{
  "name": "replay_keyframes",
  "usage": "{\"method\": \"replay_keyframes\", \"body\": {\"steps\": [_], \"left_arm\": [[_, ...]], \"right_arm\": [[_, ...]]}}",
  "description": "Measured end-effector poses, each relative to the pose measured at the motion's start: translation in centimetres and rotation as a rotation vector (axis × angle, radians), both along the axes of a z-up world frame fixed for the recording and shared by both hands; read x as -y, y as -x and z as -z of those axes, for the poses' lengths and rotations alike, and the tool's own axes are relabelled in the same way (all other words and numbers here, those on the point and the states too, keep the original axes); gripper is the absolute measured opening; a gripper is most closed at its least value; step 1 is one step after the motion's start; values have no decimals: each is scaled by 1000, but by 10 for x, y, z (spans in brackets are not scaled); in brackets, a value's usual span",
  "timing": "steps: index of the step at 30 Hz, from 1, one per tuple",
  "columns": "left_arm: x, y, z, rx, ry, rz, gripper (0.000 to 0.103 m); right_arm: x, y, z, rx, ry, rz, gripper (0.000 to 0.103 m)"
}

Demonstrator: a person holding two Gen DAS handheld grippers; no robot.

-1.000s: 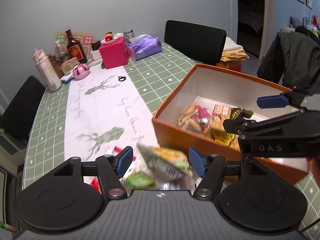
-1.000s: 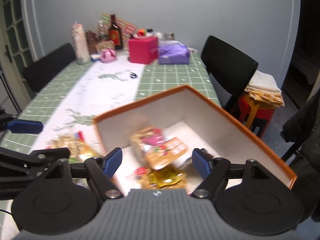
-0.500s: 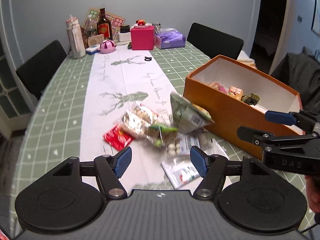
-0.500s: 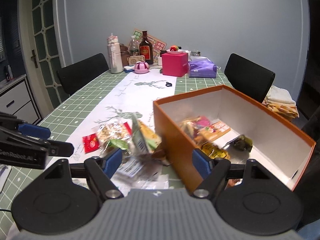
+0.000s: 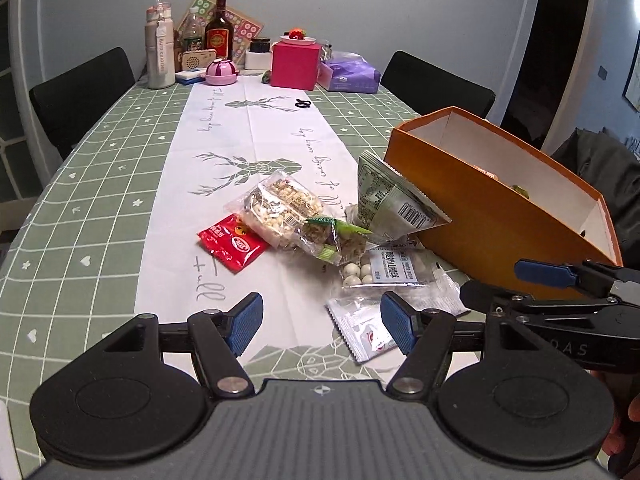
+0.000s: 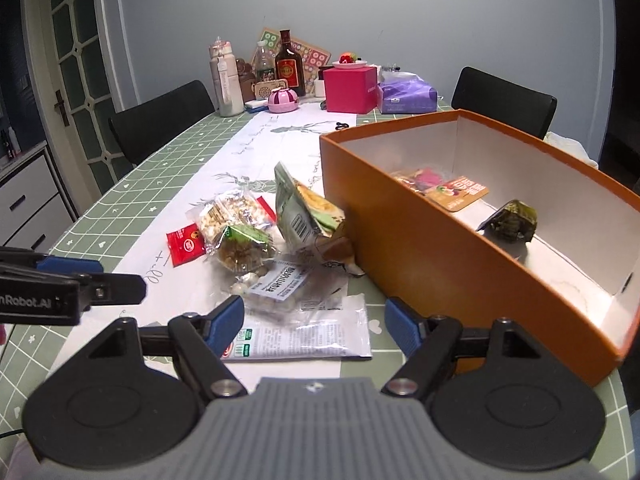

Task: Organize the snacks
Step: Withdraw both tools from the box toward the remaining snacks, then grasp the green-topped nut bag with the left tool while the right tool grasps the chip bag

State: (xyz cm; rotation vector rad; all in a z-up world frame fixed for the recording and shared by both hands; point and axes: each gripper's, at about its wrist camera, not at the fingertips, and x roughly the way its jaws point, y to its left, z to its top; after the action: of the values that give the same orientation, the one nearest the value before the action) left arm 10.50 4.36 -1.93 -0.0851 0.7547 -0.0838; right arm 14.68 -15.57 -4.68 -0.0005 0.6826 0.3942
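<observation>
From the left gripper (image 5: pixel 322 328) the inside of the orange box (image 5: pixel 492 208) is almost wholly hidden behind its near wall; only a dark scrap shows above the rim. The right gripper (image 6: pixel 314 326) looks straight in: an orange packet (image 6: pixel 460 194), something pink behind it, and a dark wrapped piece (image 6: pixel 512 222) lie on the box floor, though what they are is hard to make out. Both sets of fingers stand released, wide apart, nothing between them. Ahead of the left fingers the snacks sit heaped on the tabletop (image 5: pixel 100 184): a red sachet (image 5: pixel 232 242), a clear nut pack (image 5: pixel 276 208), a green-topped pack (image 5: pixel 336 236), a bag of white balls (image 5: pixel 380 272) and a green pouch (image 5: pixel 392 200) leaning on the box. A white sachet (image 5: pixel 360 328) lies just beyond the left gripper's right finger, partly covered by it; from the right gripper it shows more fully, just past the fingers. Each gripper shows at the edge of the other's view, cut off by the frame. A hand (image 5: pixel 624 428) is barely visible behind the right one. At the far end stand bottles (image 5: pixel 218 34), a pink box (image 5: pixel 296 64) and a purple pack (image 5: pixel 352 76), with black chairs (image 5: pixel 80 92) around.
</observation>
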Motion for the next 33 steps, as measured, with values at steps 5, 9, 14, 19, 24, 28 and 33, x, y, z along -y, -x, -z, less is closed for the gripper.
{"method": "replay_keyframes", "body": {"steps": [5,9,14,19,24,28,33], "left_arm": [[2,-20,2,4,-8,7,79],[3,-36,4,0,4,9,78],[1,-54,11,-27,28,5,72],[-2,-70,20,-63,65,-2,69],[-1,-84,29,-100,98,0,55],[0,-89,33,-116,102,-19,32],[-4,-84,31,-119,114,-40,13]], "right_arm": [[-8,-16,0,29,31,-13,71],[-18,-30,-1,57,68,-37,67],[-31,-43,-3,114,133,-72,58],[-35,-56,1,134,166,-96,55],[-37,-66,7,122,155,-123,39],[-39,-66,8,133,156,-118,23],[-34,-62,7,109,123,-113,9]]}}
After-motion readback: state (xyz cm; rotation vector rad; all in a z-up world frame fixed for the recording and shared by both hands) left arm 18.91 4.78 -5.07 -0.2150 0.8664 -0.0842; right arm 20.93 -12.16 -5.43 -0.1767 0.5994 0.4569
